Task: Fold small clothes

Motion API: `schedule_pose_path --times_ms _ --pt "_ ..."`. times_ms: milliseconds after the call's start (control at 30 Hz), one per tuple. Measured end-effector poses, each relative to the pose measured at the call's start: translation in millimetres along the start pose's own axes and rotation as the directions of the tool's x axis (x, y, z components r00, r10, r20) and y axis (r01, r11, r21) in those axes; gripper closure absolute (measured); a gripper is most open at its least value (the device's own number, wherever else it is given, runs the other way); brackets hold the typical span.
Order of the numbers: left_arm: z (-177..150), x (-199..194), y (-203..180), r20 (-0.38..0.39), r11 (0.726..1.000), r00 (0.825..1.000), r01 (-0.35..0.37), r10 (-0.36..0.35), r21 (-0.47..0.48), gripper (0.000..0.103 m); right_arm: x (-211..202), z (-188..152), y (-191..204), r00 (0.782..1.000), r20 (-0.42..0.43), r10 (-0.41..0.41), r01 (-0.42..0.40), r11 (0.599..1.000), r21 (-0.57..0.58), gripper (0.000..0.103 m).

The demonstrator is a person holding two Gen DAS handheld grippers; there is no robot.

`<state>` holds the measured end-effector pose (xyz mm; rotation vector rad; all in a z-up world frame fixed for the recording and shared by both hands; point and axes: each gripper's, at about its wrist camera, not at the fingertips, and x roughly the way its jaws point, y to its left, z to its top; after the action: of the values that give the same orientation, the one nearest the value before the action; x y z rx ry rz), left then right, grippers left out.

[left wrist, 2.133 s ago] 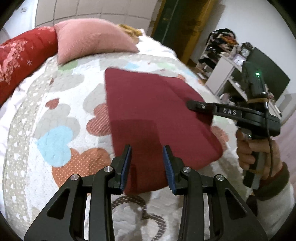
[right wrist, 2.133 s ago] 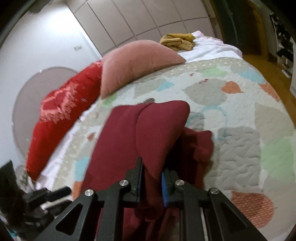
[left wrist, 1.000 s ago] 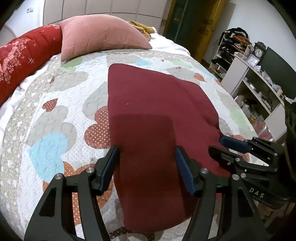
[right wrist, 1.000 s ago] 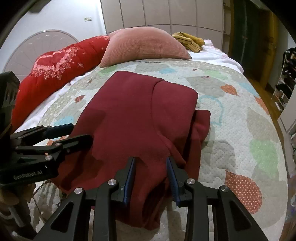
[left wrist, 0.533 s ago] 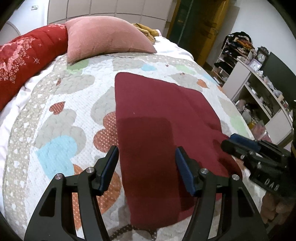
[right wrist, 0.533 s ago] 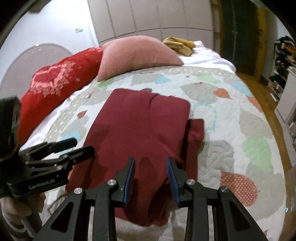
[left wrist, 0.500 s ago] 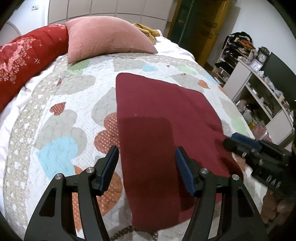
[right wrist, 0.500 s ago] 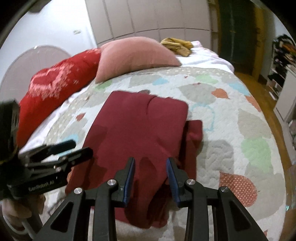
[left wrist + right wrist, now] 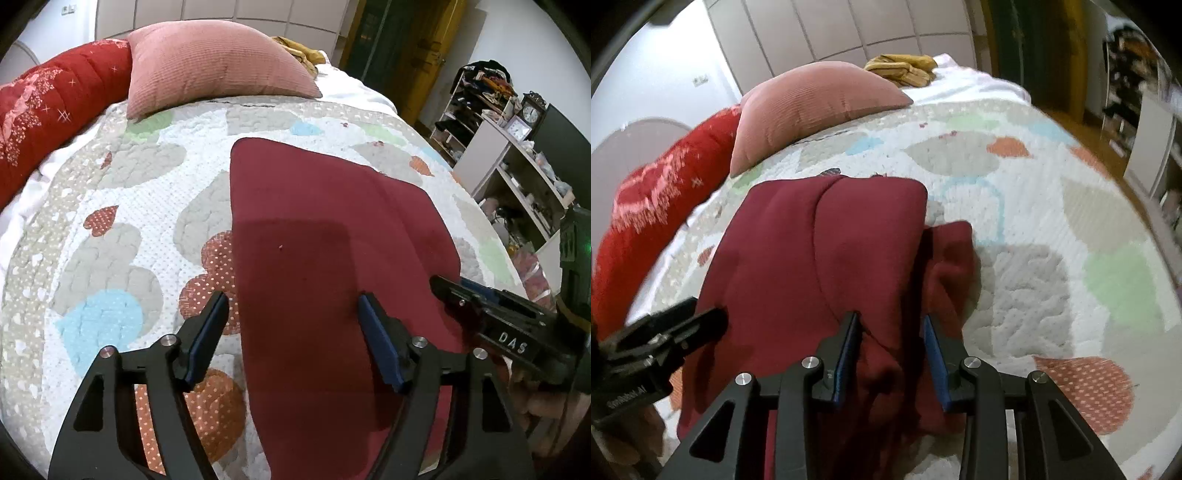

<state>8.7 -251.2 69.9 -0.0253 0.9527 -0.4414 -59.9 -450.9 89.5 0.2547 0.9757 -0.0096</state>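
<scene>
A dark red garment [image 9: 325, 229] lies flat on the quilted bed, folded lengthwise, with one flap lapped over from the right. My left gripper [image 9: 292, 306] hovers over its near end; its jaws are opening and its pads touch nothing. In the right wrist view the garment [image 9: 820, 251] shows a loose strip sticking out under its right edge. My right gripper [image 9: 890, 321] is low over that edge, jaws partly apart, cloth showing between them but not pinched. Each gripper shows in the other's view: the right gripper [image 9: 461, 291] and the left gripper [image 9: 683, 317].
The heart-patterned quilt [image 9: 110, 240] covers the bed. A pink pillow [image 9: 214, 62] and a red bolster [image 9: 55, 110] lie at the far end, with a yellow cloth [image 9: 905, 68] behind them. White shelves [image 9: 509, 155] stand to the bed's right. A hand [image 9: 546, 402] holds the right gripper.
The left jaws have spread wider. The right gripper has rolled and sunk closer to the garment's right edge. The garment lies as before.
</scene>
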Motion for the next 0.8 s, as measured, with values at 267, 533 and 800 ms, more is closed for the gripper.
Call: schedule_pose_path --times_ms 267,533,800 --pt "1 -5 10 -0.035 0.996 0.997 0.069 -0.071 -0.052 0.028 -18 -1 -12 0.996 0.047 0.074 -0.076 0.996 0.051 0.054" --pt "2 1 37 -0.069 0.966 0.975 0.198 -0.211 -0.164 0.025 -20 0 -31 0.994 0.060 0.088 -0.094 0.990 0.106 0.027" --pt "1 22 31 -0.104 0.935 0.939 0.306 -0.327 -0.181 0.015 7 2 -41 0.976 0.034 0.216 -0.219 0.965 0.142 0.024"
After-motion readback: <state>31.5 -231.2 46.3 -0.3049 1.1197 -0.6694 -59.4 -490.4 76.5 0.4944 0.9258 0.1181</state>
